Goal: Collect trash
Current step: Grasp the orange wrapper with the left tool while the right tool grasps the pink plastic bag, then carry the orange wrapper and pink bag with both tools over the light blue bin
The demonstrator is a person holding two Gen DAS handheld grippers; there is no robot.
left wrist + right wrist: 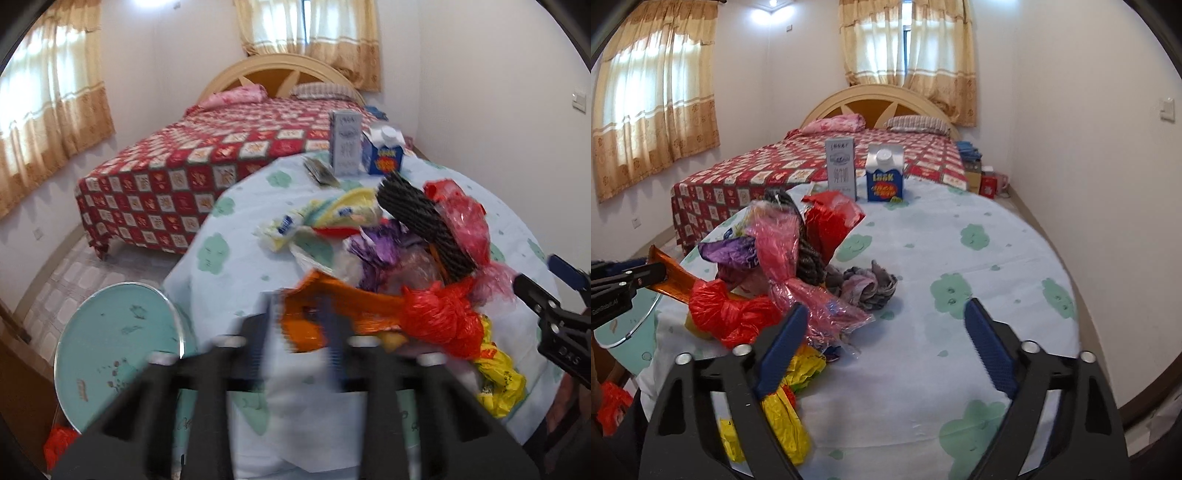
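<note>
Left wrist: cartons (364,146) (upright) stand beyond wrapper pile (413,258).

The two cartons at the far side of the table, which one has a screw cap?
The blue carton, on the right in the right wrist view, has a white cap on its sloped top. The taller grey carton beside it has a flat top, no cap.

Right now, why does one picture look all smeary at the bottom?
Left wrist view: the left hand-held gripper and the orange wrapper it pinches are motion-blurred; the bed behind stays sharper. Right wrist view: crisp throughout, though the fisheye bends the table edge.
</note>
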